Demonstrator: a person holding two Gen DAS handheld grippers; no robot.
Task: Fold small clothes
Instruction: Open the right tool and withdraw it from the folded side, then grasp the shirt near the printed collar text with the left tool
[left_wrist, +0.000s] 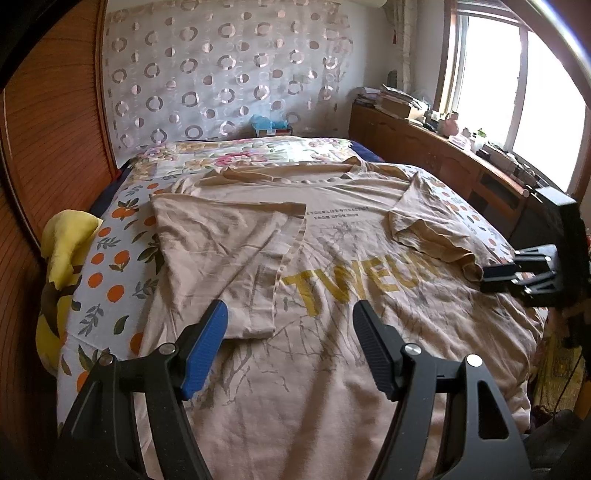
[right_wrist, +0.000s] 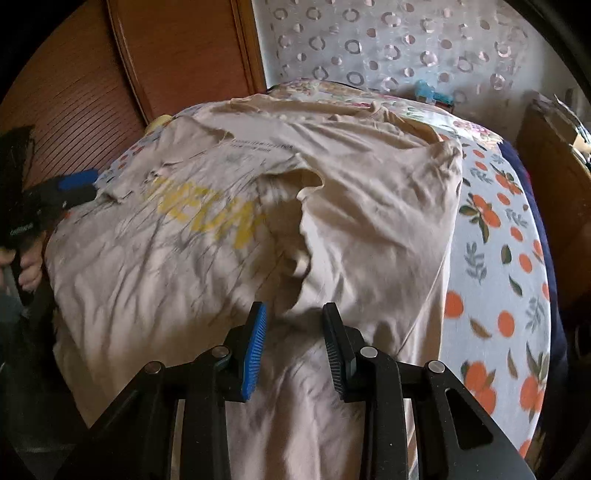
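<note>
Lying face up across the bed (left_wrist: 110, 280), the beige T-shirt (left_wrist: 332, 266) has its left side and sleeve folded in over the chest, reaching the yellow lettering (left_wrist: 354, 284). Over the lower hem the left hand-held gripper (left_wrist: 290, 314) hovers, jaws wide apart with nothing between them. Farther right, the right hand-held gripper (right_wrist: 294, 314) is low at the shirt's right edge, where the fabric (right_wrist: 369, 221) bunches up in front of it; its jaws are half apart, and whether they pinch cloth I cannot tell.
</note>
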